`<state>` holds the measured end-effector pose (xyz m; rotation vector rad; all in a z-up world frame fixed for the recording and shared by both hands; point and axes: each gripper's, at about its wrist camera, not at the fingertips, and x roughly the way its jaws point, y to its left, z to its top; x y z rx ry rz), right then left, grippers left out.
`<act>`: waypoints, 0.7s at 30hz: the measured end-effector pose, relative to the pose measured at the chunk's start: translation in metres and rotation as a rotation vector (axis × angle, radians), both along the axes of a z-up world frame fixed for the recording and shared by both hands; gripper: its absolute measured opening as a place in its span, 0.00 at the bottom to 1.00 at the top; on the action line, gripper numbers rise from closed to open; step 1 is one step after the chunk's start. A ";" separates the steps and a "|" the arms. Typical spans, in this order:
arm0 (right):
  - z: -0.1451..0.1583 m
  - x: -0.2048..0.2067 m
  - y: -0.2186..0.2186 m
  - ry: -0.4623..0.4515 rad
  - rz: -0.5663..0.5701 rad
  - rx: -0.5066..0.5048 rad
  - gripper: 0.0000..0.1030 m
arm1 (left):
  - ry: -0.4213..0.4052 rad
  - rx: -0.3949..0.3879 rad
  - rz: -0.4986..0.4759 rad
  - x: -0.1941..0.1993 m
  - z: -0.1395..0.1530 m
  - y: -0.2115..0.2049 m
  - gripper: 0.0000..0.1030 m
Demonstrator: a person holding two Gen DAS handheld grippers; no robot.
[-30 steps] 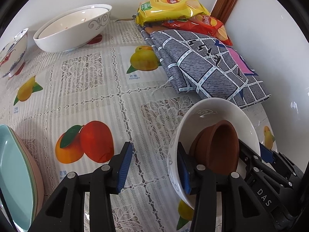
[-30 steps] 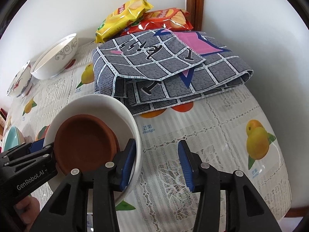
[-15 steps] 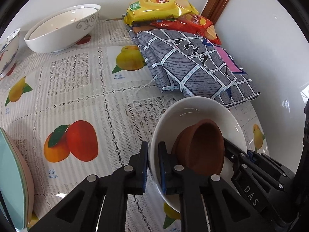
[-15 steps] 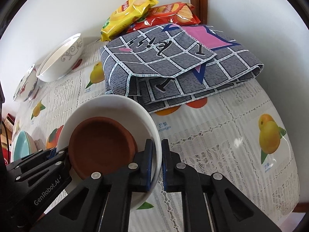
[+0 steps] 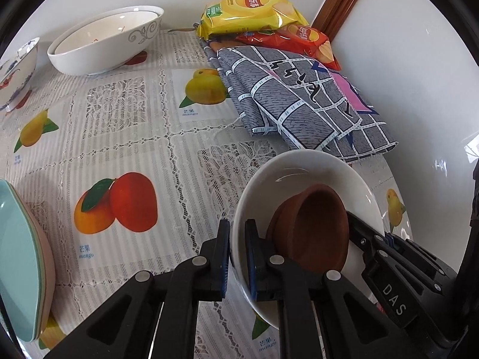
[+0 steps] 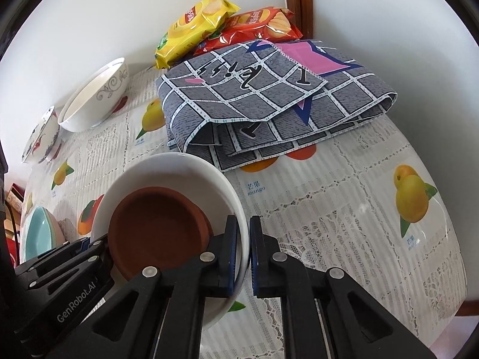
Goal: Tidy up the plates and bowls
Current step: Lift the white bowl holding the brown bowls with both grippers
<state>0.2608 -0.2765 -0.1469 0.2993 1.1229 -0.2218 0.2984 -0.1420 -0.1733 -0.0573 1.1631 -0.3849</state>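
Gripping opposite sides of one white bowl (image 5: 302, 167), we have both tools closed on its rim. Our left hand-held gripper (image 5: 237, 254) pinches the rim's left edge, one finger outside the wall and one inside. Our right hand-held gripper (image 6: 244, 254) does the same on the right edge. White bowl sits near the front of the table (image 5: 125, 137), tilted, just in front of the folded grey checked cloth (image 5: 299, 101); whether its base touches the table we cannot tell.

Contents: a brown clay bowl (image 5: 311, 230) lies inside the white bowl, leaning against the wall nearest us.

Other containers: a large white bowl with grey scroll pattern (image 5: 104, 42) stands at the back by the wall, a second white bowl nested in it. Left of it, a small bowl with blue and red painting (image 5: 16, 71). At the near left edge, a teal dish stacked on a pink one (image 5: 21, 257).

Writing: yellow chip bag (image 5: 248, 12) and red chip bag (image 5: 290, 42) both carry a Lay's logo, resting on the cloth's far end. Tablecloth fruit prints are captioned "mango" with Chinese characters. The right tool reads "DAS" in the left view; the left tool reads "GenRobot.AI" in the right view.
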 end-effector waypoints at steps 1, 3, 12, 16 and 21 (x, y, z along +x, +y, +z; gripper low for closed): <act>0.002 -0.001 0.000 -0.001 0.001 0.000 0.08 | -0.001 -0.001 0.001 -0.001 0.001 0.001 0.10; 0.005 -0.003 0.001 -0.006 0.001 -0.001 0.08 | -0.004 -0.006 0.006 -0.004 0.005 0.004 0.10; 0.023 -0.015 0.006 -0.036 -0.002 0.011 0.08 | -0.033 0.004 0.014 -0.016 0.024 0.008 0.10; 0.031 -0.019 0.007 -0.046 -0.004 0.013 0.08 | -0.037 0.001 0.017 -0.020 0.031 0.009 0.10; 0.041 -0.026 0.008 -0.059 -0.006 0.006 0.08 | -0.041 0.001 0.014 -0.027 0.038 0.009 0.09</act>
